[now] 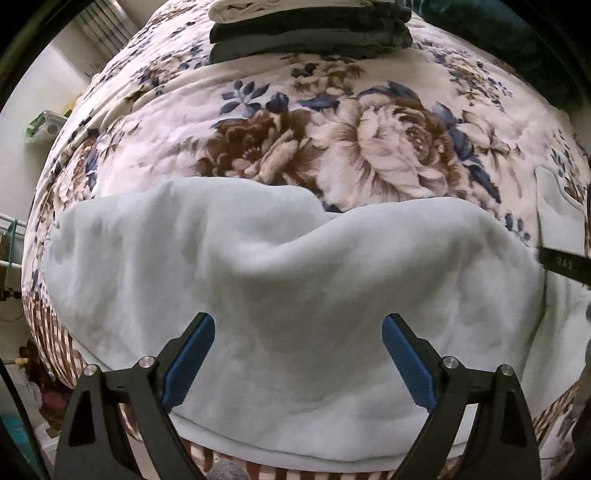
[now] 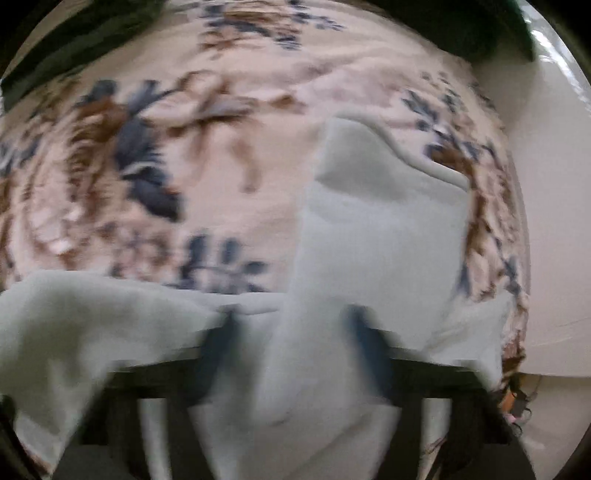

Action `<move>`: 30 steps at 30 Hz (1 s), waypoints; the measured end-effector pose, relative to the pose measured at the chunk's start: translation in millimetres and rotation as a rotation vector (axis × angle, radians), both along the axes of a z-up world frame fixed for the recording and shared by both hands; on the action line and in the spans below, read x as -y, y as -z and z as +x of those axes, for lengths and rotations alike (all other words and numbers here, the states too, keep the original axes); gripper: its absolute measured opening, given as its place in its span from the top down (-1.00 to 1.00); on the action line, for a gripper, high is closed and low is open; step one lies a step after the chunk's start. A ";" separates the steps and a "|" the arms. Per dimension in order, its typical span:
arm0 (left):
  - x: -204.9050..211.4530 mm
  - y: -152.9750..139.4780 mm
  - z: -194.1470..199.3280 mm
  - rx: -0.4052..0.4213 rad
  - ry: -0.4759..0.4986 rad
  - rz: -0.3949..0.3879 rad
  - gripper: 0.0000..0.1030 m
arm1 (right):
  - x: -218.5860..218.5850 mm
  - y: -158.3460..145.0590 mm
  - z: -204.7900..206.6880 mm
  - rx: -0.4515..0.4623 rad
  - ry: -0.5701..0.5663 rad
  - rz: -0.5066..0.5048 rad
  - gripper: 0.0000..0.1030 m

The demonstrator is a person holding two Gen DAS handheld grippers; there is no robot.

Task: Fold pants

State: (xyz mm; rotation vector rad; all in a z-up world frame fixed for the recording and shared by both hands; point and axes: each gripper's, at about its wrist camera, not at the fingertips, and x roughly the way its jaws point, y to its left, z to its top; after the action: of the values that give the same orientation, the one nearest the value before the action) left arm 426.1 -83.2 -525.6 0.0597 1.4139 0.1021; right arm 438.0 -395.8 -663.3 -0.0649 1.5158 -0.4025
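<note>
Pale blue-grey pants (image 1: 280, 266) lie crumpled on a bed under a floral blanket (image 1: 369, 147), along the blanket's near edge. The left claw (image 1: 298, 328) hangs over the pants with its blue-padded fingers (image 1: 190, 363) spread wide, nothing between them but the cloth lying below; the pads do not press on it. Beyond the pants, at the blanket's far edge, sits a stack of folded clothes (image 1: 310, 33), dark ones under a white one. A piece of the right claw's black body shows at the right rim of this view, beside the pants. The right wrist view is smeared by motion: there the right claw (image 2: 291, 321) points down into the pants (image 2: 384, 229), a fold of cloth standing between its fingers (image 2: 364, 328), which look drawn in fairly close; whether the pads pinch the cloth cannot be told through the blur. One pant end reaches away across the blanket (image 2: 221, 166) toward its right edge.
</note>
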 end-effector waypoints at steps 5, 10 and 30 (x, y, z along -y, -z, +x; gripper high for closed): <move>10.1 -3.2 -8.7 -0.016 0.023 -0.022 -0.80 | 76.7 -37.2 -69.2 0.153 0.291 0.133 0.80; 21.9 1.2 -19.2 -0.034 0.043 -0.035 -0.80 | 154.0 -28.9 -167.4 0.175 0.682 0.322 0.80; 61.1 33.9 -40.9 -0.125 0.106 -0.072 -0.80 | 233.3 36.8 -254.4 0.526 1.209 0.827 -0.02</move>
State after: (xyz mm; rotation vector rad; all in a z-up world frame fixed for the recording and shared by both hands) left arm 385.2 -144.2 -559.5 0.0825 1.5348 -0.0409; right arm 183.5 -629.1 -700.1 1.5397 0.9402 -0.6253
